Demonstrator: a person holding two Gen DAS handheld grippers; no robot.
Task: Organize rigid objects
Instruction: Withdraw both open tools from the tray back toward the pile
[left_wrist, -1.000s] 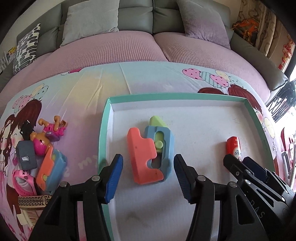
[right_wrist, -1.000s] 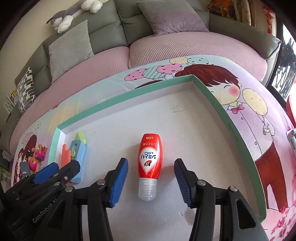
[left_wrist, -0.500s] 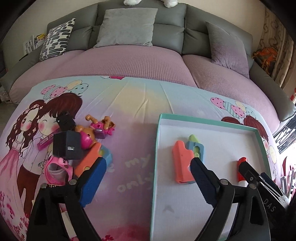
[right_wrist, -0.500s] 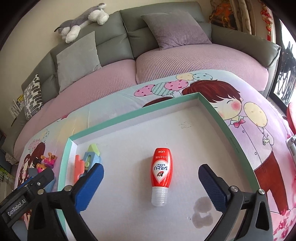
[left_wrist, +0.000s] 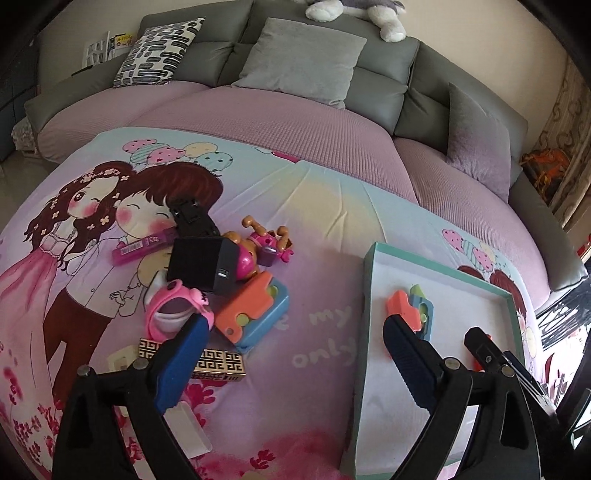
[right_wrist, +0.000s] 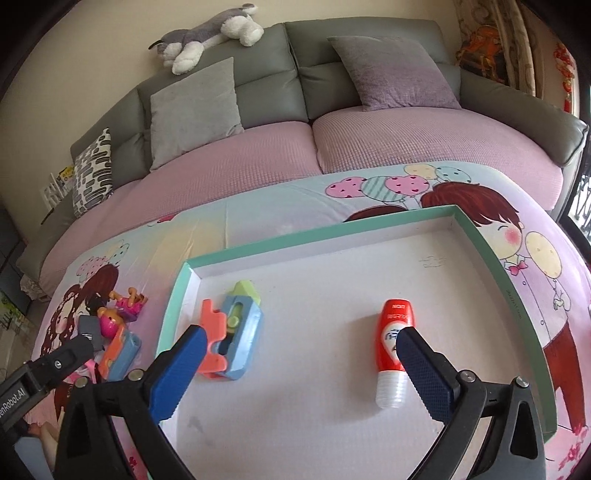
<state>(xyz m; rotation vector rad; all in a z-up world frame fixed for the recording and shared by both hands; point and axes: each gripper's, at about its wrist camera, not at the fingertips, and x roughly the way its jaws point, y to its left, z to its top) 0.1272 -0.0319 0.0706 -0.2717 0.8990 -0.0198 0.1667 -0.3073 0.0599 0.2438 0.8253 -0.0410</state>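
we've got the left gripper (left_wrist: 291, 354) wide open and empty, nearest the orange-and-blue toy (left_wrist: 253, 314) lying diagonally just ahead-left, right gripper (right_wrist: 299, 365) gaping empty too

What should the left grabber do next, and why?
Probably ease the left gripper forward and down toward the orange and blue toy in the pile. Its fingers are open and empty, that toy lies just ahead between them, and its twin already sits in the tray.

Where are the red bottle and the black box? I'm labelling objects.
red bottle (right_wrist: 392, 332): right wrist view, on its red body.
black box (left_wrist: 199, 266): left wrist view, on its top face.
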